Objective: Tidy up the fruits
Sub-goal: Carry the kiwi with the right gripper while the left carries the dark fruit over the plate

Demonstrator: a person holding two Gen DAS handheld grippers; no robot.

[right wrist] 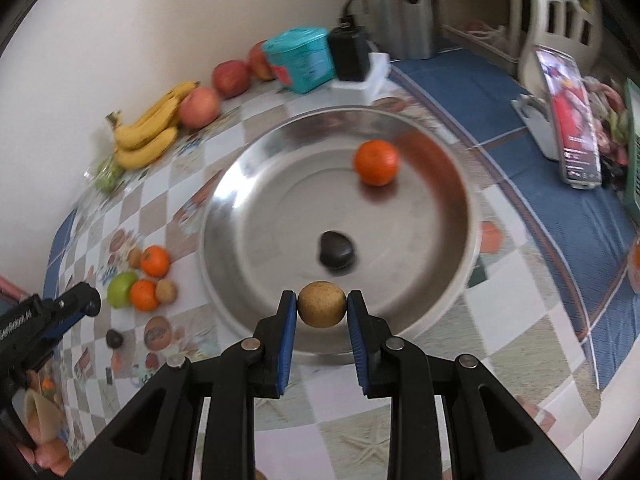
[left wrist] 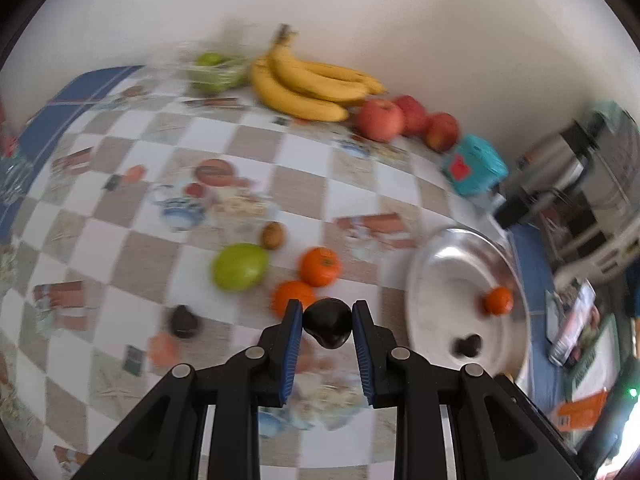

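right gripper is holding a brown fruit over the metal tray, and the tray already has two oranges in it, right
Not quite. The right wrist view shows the metal tray holding one orange and one dark fruit, not two oranges. The right gripper does hold the brown fruit over it.

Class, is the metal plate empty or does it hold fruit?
Not empty: the metal plate holds an orange and a dark fruit.

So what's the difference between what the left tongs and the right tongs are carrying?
The left tongs grip a dark, nearly black fruit with a glossy skin and lumpy shape; the right tongs grip a tan-brown fruit that is rounder and matte. The dark one is over the checkered cloth beside the metal tray, while the brown one is at the tray's near rim. Both are small and pinched between blue pads.
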